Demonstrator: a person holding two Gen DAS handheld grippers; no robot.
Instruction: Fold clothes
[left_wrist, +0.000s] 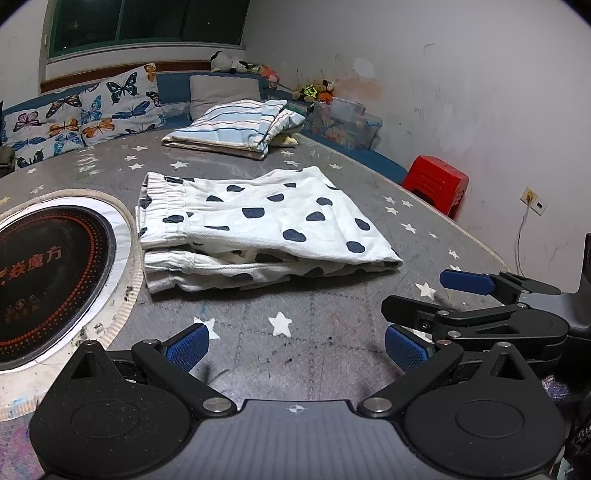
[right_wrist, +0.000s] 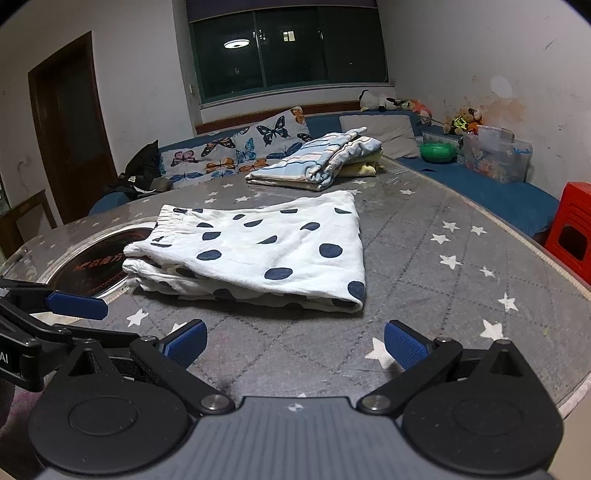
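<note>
- The round induction hob (left_wrist: 44, 273) is sitting sunk into the worktop (left_wrist: 295, 354) at far left, its black glass glinting.
- The left hand-held gripper (left_wrist: 295, 345) is hovering low with jaws apart, gripping nothing, probably freeing the cloth.
- The spotted cotton shorts (left_wrist: 258, 229) are lying folded double mid-worktop, soft and creased, elastic waistband facing left.
- The right hand-held gripper (right_wrist: 295, 345) is likewise gaping empty, just short of the fold.
- The striped folded garment (right_wrist: 314, 162) is resting behind, seemingly finished.
</note>
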